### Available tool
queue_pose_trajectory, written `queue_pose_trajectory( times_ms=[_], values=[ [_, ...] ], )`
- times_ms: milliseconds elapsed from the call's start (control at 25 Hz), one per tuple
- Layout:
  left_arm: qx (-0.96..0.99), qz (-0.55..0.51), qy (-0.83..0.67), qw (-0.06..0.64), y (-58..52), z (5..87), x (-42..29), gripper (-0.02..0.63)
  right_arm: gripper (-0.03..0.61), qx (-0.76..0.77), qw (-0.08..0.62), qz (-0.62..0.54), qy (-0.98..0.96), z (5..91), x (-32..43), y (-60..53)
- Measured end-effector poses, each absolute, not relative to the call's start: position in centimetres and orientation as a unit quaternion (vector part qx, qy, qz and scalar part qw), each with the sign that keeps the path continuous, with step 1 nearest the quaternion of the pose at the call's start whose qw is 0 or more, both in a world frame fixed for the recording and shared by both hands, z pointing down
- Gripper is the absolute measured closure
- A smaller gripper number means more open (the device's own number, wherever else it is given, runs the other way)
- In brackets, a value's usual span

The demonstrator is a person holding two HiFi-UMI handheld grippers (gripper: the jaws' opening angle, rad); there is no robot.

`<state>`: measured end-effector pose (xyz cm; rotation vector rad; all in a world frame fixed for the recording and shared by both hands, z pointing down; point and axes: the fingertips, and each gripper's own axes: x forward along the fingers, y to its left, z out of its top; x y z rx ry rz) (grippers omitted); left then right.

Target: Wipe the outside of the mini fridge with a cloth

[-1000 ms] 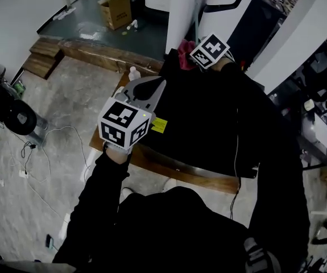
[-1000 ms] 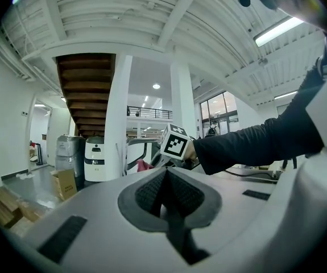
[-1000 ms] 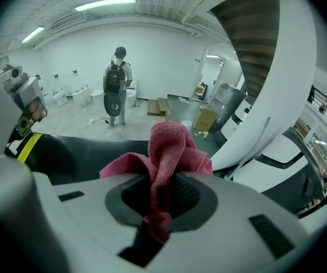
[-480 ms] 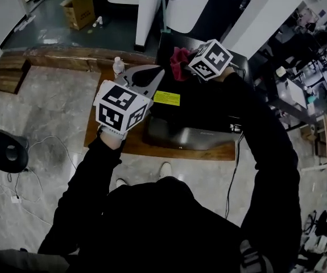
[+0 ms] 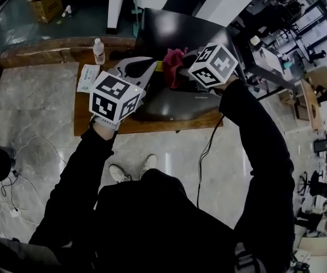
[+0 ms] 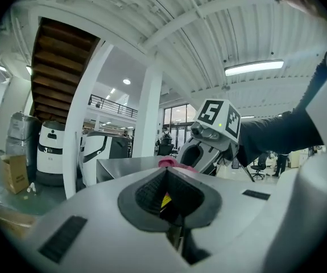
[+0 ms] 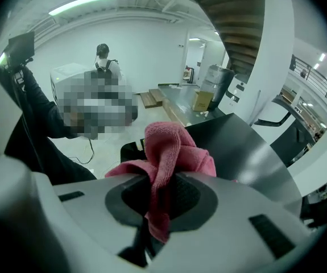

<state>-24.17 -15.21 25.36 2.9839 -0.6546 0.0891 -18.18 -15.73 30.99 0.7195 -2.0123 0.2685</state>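
Cloth: pink terry cloth (image 7: 172, 147), soft and bunched into a knot; in the head view it sits at upper centre, against the front top edge of the fridge (image 5: 180, 30).
Fridge: boxy and dark, with a smooth glossy top that mirrors the ceiling and a rounded shiny front face.
Right gripper: the right gripper (image 7: 163, 181) is clenched on the cloth. One fold hangs down between the ribbed black pads and the rest bulges above them.
Left gripper: the left gripper (image 6: 166, 172) has its jaws pressed together with nothing held, and it points at the fridge's left front corner.
Arms: both black sleeves reach forward from the bottom of the head view. The grippers are near each other and their marker cubes face up.
Base: the fridge stands on a wooden plank (image 5: 95, 124) with straight edges.
Open room: a clear plastic bottle (image 5: 99, 51) and a flat packet (image 5: 87, 77) lie left of the fridge. Bare marbled floor (image 5: 32, 112) spreads lower left, and a cable (image 5: 206, 152) trails down the middle.
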Motion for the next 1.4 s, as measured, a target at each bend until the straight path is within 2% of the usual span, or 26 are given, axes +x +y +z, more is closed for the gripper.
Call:
queue_pose_trajectory(
  times_ms=[200,280,480,680,880,1040,1400],
  values=[
    [0.975,0.02,-0.219,0.035,-12.8,25.2,-24.9,0.609,0.52,0.28,0.449,0.136,-0.837,30.2,-18.7,-12.2],
    [0.972,0.01,-0.233,0.029,-11.5,25.0,-26.1,0.609,0.518,0.316,0.379,0.118,-0.862,28.2,-19.4,-11.0],
    [0.969,-0.019,-0.248,0.011,-7.2,25.2,-28.9,0.609,0.515,0.411,0.13,0.076,-0.899,24.1,-21.4,-5.5],
    [0.963,-0.015,-0.27,-0.009,-3.9,25.2,-29.1,0.609,0.512,0.442,-0.019,0.104,-0.891,25.2,-21.3,-1.2],
    [0.957,0.001,-0.288,-0.022,-3.1,24.6,-29.5,0.609,0.511,0.462,-0.11,0.123,-0.871,25.7,-22.4,-0.6],
    [0.956,-0.006,-0.292,-0.03,-2.9,25.6,-33.1,0.609,0.511,0.502,-0.178,0.126,-0.837,27.6,-26.8,0.1],
    [0.975,-0.023,-0.215,-0.05,-13.4,26.2,-37.2,0.609,0.511,0.583,-0.233,0.14,-0.765,30.3,-32.7,-9.5]
  ],
)
